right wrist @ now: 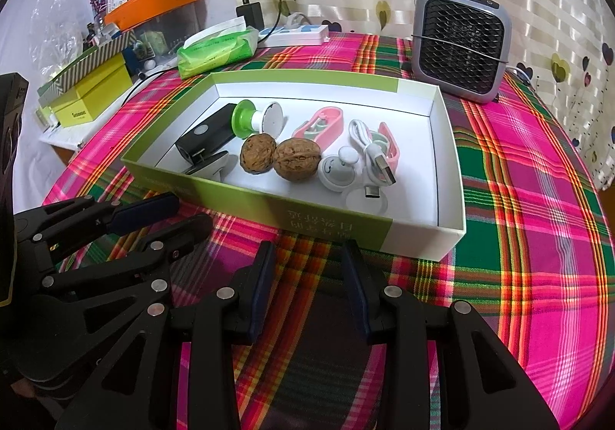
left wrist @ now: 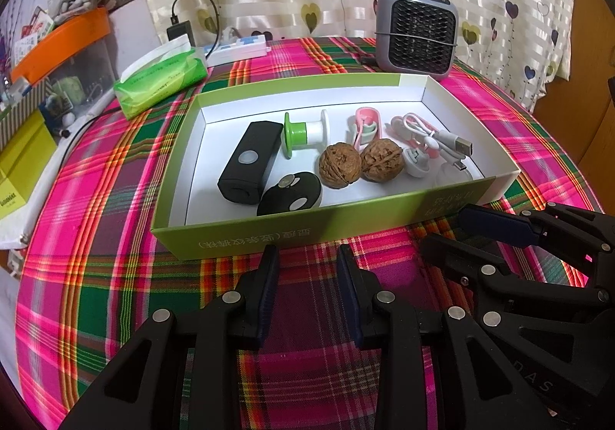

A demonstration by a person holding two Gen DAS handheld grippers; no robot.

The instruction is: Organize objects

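Observation:
An open green-and-white box point(left wrist: 269, 234) point(right wrist: 307, 222) lies on the plaid tablecloth. Inside it are a black rectangular device point(left wrist: 250, 165), a black oval device point(left wrist: 290, 195), a green-and-white spool point(left wrist: 305, 130), two walnuts point(left wrist: 340, 165) point(left wrist: 381, 160), a pink clip point(left wrist: 365, 126), a white USB cable point(left wrist: 434, 136) and a white round piece point(left wrist: 417, 163). My left gripper point(left wrist: 307, 257) point(right wrist: 190, 211) stands open just in front of the box's near wall, with nothing between its fingers. My right gripper point(right wrist: 309, 253) point(left wrist: 446, 230) is beside it to the right, also open and holding nothing.
A grey fan heater point(left wrist: 417, 32) stands behind the box at the back right. A green tissue pack point(left wrist: 163, 78) and a white power strip point(left wrist: 238, 47) lie at the back left. Off the table's left edge are an orange-lidded bin point(left wrist: 61, 42) and a yellow box point(left wrist: 23, 161).

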